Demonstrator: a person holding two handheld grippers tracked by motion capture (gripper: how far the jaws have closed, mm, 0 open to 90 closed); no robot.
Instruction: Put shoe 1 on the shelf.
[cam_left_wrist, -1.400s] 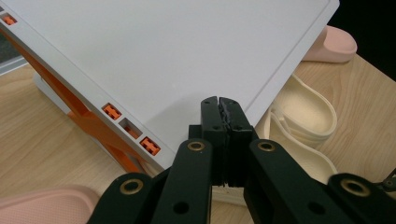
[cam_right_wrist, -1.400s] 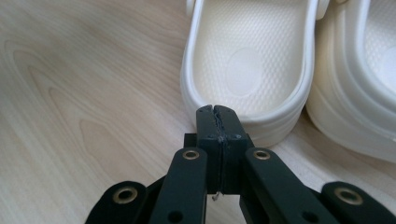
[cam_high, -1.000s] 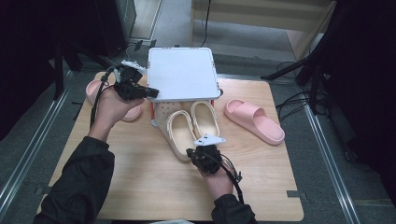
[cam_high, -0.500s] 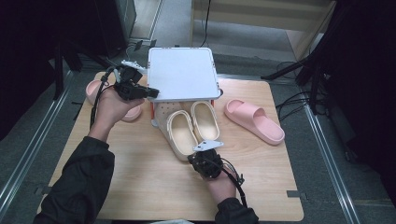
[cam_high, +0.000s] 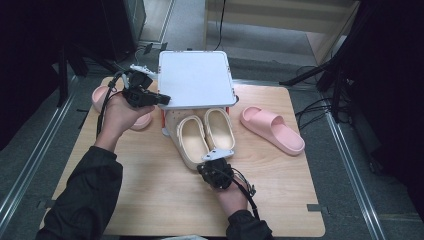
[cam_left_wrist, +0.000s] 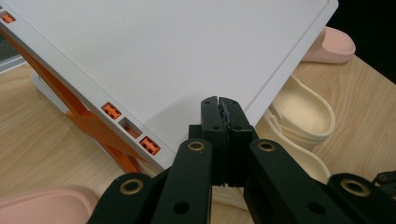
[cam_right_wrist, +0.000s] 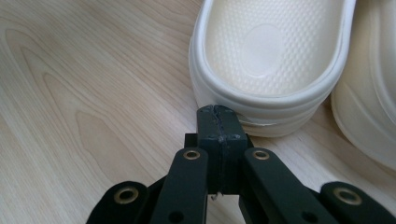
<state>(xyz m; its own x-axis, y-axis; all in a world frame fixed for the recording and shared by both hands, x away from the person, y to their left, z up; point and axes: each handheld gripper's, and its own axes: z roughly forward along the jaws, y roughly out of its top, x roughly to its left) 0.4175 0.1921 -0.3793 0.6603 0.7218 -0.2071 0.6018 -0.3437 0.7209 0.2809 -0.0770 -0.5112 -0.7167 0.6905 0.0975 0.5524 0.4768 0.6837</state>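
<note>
Table (cam_high: 150, 200): a light wooden top was seen, with all the things carried on its far half.
White lid (cam_high: 196, 79): a flat square lid was seen at the middle of the far edge, raised at a tilt over an orange and white box frame (cam_left_wrist: 88, 123); its near edge was hanging above the toes of the cream shoes.
Cream clogs (cam_high: 205, 135): a pair was laid side by side at the middle of the table, toes under the lid, heels toward the near edge.
Right pink slipper (cam_high: 272, 129): it was laid near the right edge, well apart from the pair.
Left pink slipper (cam_high: 107, 102): it was laid at the far left corner, partly hidden by the left hand.
Left gripper (cam_high: 162, 98): it was held at the left near corner of the lid; the jaws were pressed together with nothing pinched between them, the tips against the lid's surface (cam_left_wrist: 219, 100).
Right gripper (cam_high: 218, 155): it was held just at the heel of the left clog (cam_right_wrist: 271, 60); the jaws were pressed together and empty, the tips touching the heel's sole edge.
</note>
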